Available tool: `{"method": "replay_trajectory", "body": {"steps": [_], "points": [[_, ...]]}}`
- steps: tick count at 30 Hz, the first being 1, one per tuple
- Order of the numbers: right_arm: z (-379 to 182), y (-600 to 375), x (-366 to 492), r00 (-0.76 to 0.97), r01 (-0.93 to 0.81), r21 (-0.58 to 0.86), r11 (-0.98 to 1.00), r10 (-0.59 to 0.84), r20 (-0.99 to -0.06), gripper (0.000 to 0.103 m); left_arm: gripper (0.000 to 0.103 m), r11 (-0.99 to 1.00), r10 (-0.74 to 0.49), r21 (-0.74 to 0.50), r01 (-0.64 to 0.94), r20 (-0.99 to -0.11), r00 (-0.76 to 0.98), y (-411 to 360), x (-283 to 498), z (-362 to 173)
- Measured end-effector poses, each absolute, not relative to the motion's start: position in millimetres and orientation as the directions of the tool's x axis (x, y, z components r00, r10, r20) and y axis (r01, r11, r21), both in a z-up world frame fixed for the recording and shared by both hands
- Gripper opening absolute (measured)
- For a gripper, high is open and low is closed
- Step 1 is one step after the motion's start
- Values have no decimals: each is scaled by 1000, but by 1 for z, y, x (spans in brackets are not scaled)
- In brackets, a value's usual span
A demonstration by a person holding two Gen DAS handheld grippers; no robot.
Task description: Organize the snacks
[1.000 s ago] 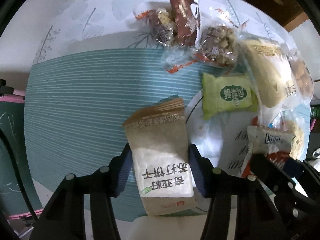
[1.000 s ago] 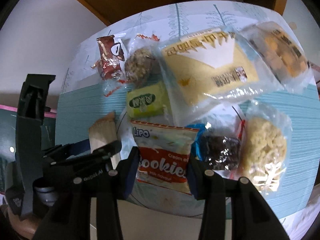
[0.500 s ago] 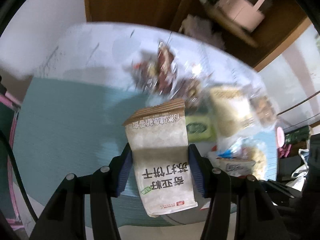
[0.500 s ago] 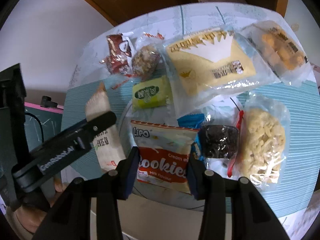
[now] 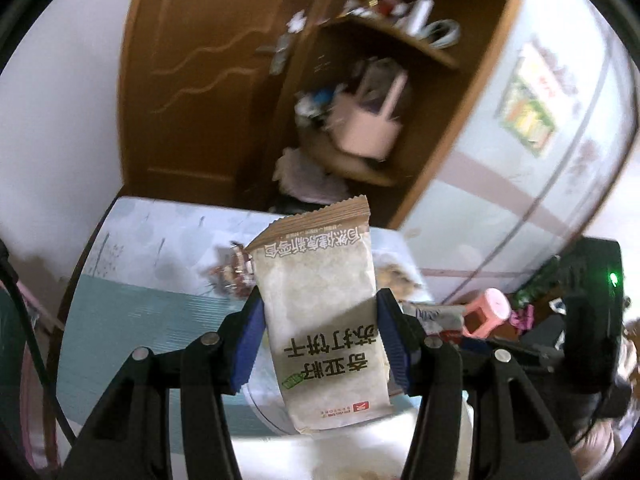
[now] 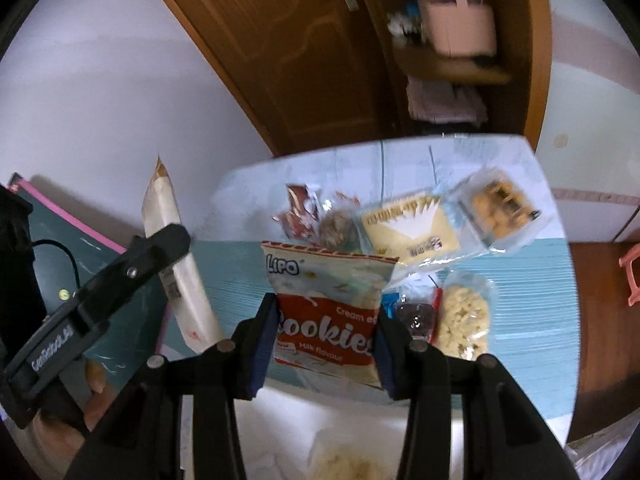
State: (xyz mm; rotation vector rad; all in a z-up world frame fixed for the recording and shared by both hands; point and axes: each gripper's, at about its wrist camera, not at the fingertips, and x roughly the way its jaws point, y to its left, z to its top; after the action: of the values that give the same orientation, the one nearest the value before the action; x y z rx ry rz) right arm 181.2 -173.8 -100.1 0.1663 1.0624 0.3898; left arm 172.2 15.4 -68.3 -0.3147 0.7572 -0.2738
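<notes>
1. In the right wrist view the left gripper reaches in from 8 o'clock, a hand on its handle, its pads clamped on one beige soda-cracker packet that stands clear of the table
2. In its own view the left gripper shows the same soda-cracker packet upright between the blue pads, print upside down, covering the middle of the table
3. At 12 o'clock of that view, past the table's far edge, stand a brown door and a shelf bearing one pink basket, blurred
4. The right gripper is closed on one red-and-white cookie bag, held off the table and hiding the surface behind it
5. Six packets lie on the table in a loose cluster from 12 to 3 o'clock of the cookie bag, close together, some overlapping
6. Left to right: one brown wrapper, one clear-wrapped nut cluster, one large yellow packet, one dark packet, one puffed-rice cake, one bag of orange biscuits
7. The dark packet lies just beside the right finger at 3 o'clock of the cookie bag
8. A pink stool shows at the 3 o'clock edge
</notes>
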Motion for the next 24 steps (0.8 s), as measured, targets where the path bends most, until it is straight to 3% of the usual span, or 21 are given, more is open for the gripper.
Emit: {"method": "replay_trajectory", "body": {"steps": [9,22,24], "points": [[-67,-200,99,437,-246,316,916,396,-808,44,53,892,-436,-380,243,-585,684,7,80,-38],[-109,-215,34,321,-207,276,938,332,-887,46,54,936,-351,-291,197,-759,548,-19,21,-95],[-112,-216,29,314,-204,263,943,318,-895,52,62,942,-335,-279,185,-785,521,-22,17,-100]]}}
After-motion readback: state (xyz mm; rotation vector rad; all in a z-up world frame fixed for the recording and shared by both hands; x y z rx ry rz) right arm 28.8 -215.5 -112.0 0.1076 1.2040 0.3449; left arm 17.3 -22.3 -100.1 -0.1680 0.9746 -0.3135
